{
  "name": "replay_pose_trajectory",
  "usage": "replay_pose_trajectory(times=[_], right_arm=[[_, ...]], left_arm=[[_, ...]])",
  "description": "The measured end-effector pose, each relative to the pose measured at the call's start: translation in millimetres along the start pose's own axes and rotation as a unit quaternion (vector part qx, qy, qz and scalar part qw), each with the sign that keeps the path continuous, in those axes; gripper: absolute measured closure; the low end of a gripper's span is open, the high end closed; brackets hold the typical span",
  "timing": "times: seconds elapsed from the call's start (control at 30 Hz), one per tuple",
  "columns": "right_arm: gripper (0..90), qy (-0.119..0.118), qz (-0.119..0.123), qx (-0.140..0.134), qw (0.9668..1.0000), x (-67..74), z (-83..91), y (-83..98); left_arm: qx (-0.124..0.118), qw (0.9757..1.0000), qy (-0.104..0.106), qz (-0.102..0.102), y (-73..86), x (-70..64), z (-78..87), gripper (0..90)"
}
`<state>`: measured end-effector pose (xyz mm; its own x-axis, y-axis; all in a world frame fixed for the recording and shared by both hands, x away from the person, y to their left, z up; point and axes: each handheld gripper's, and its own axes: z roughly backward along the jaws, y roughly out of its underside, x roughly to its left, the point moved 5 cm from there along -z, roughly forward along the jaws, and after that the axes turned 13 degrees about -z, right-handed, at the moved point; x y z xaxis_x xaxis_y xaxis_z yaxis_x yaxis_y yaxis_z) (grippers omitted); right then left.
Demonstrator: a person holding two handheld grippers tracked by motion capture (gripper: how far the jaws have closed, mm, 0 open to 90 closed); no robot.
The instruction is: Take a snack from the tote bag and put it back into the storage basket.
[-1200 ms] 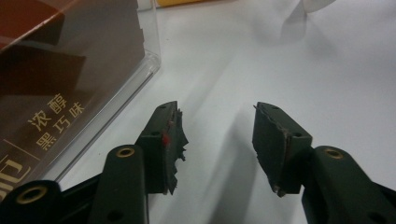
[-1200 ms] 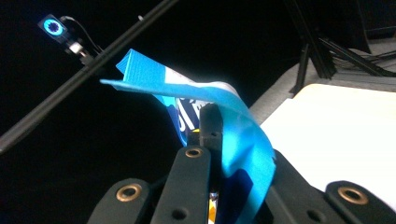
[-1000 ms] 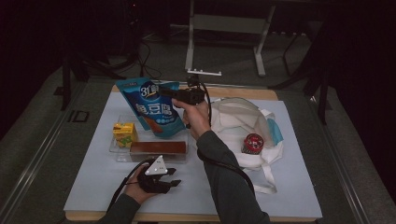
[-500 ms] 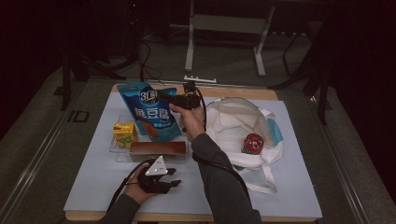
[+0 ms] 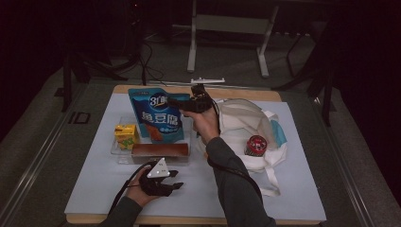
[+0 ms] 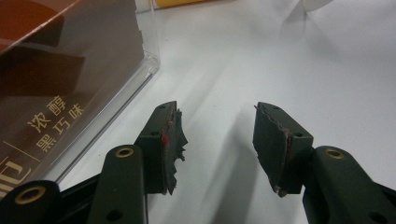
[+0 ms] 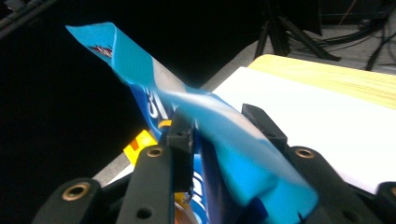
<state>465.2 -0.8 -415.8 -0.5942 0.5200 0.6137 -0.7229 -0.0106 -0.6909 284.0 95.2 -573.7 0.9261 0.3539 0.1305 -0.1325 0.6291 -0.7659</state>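
Nearest the person, the left gripper [image 5: 163, 182] rests low on the white table cover [image 5: 94, 189], close to the front edge of the table, with the hand wrapped over its body. Its fingers [image 6: 170, 140] stand apart with bare cover between them and nothing gripped (the pads look ragged at the edges). Just beside its left jaw, in the left gripper view, sits the corner of a clear plastic tray [image 6: 116, 112], and behind that wall lies a brown box [image 6: 51, 93] printed with pale characters.

A little farther up the table, the high view shows the brown box [image 5: 160, 150] lying along the near side of the clear plastic tray [image 5: 116, 150], with a small yellow carton [image 5: 126, 134] standing at the left end. The blue snack bag [image 5: 156, 118] stands upright in the tray behind them, its printed face toward the person.

The right gripper [image 5: 187, 104] is raised at the bag's upper right corner, the forearm in a dark sleeve [image 5: 231, 179] reaching up from the bottom of the view. Its jaws have just been opening. In the right gripper view the twisted top edge of the blue snack bag [image 7: 196, 107] runs between the two jaws; the left pad [image 7: 182, 135] lies against the foil, while the right jaw seems to stand a little clear, so the grip looks slack rather than clamped.

To the right lies a white cloth bag [image 5: 246, 123], mouth open, straps trailing toward the near edge, with a small round red tin [image 5: 256, 144] on it.
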Motion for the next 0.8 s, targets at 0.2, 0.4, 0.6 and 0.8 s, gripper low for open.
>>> replay_pose_trajectory(times=[0.2,0.4,0.6,0.8], right_arm=[[57.2,0.030,0.027,0.016,0.9991,-2.6,10.7,11.7],[55.2,0.041,0.045,0.043,0.9972,-6.1,15.5,33.7],[62.2,0.059,0.052,0.084,0.9934,-18.6,11.1,53.2],[67.4,0.086,0.063,0.099,0.9894,-21.8,2.8,56.6]], left_arm=[[0.001,1.0000,0.000,0.000,0.0,0.0,0.0,50.2],[0.003,1.0000,-0.001,-0.001,0.1,0.0,-0.5,50.1],[0.004,1.0000,0.000,0.001,0.0,0.0,-0.8,50.0],[0.004,1.0000,0.000,0.000,-0.1,-0.3,-0.8,50.0]])
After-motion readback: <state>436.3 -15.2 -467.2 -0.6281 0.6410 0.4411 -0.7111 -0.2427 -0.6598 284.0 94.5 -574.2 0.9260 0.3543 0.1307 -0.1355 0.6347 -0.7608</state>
